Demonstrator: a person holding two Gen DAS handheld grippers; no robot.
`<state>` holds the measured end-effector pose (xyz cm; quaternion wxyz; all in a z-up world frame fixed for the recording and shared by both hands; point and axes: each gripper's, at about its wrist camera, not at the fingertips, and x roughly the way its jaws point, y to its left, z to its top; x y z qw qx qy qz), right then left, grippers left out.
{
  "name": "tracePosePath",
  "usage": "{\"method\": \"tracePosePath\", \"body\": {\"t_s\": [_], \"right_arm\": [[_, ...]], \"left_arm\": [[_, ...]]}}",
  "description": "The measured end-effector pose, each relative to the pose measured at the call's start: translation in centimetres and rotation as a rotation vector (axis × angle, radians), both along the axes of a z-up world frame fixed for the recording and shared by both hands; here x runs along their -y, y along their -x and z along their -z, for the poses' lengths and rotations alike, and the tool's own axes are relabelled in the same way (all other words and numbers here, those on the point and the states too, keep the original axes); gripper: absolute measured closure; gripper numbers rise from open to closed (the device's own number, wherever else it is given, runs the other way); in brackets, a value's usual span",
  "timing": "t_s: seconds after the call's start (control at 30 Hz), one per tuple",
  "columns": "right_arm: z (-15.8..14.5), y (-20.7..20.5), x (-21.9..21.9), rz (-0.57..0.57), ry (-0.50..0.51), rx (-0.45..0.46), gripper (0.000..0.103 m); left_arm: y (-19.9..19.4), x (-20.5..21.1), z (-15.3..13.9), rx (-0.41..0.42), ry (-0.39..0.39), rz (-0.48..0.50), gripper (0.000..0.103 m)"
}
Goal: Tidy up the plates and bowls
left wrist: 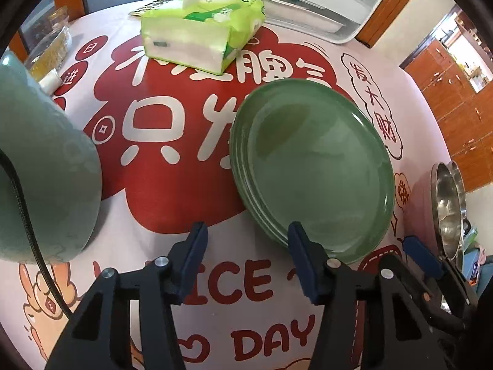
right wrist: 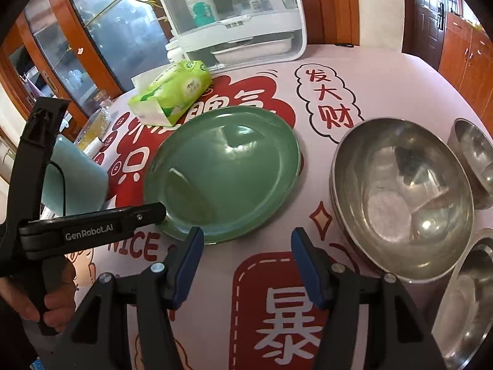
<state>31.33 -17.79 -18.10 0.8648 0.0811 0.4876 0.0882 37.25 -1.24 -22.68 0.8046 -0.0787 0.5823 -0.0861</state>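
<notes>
Two hand-held grippers over a printed tablecloth [right wrist: 385, 71], both with fingers spread apart and holding nothing.

Nearest: left gripper [left wrist: 248, 240] at the near rim of a stack of green plates [left wrist: 314, 169]; right gripper [right wrist: 246, 243] between the plates and nested steel bowls [right wrist: 400, 197] — smaller steel bowls [right wrist: 474, 160] just beside. Farther: tissue pack [right wrist: 172, 95], then white storage box [right wrist: 243, 21].
</notes>
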Motion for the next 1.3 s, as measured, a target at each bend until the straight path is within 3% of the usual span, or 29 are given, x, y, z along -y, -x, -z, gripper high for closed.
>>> {"method": "tracePosePath", "body": {"t_s": [0.17,0.4,0.73,0.87,1.03,1.3], "right_arm": [[1.3,-0.5,0.7,0.028,0.003,-0.039,0.044],[1.8,-1.0,1.0,0.001,-0.025,-0.011,0.044],[2.4,-1.6,1.3,-0.029,-0.129,-0.032,0.044],[2.6,-1.8,1.5,-0.035,-0.16,-0.041,0.062],[2.6,-1.8,1.5,-0.047,-0.193,-0.039,0.073],[3.0,-1.8,2.5,-0.01,-0.24,-0.048,0.081]], "left_arm": [[-0.1,0.0,0.0,0.012,-0.014,0.017,0.052],[-0.3,0.6,0.0,0.025,-0.027,0.036,0.055],[-0.3,1.9,0.2,0.035,-0.007,0.087,0.067],[0.0,2.5,0.1,0.035,0.006,0.108,0.071],[-0.1,2.2,0.1,0.023,0.02,0.101,0.074],[0.2,2.1,0.0,0.0,0.017,0.116,0.075]]}}
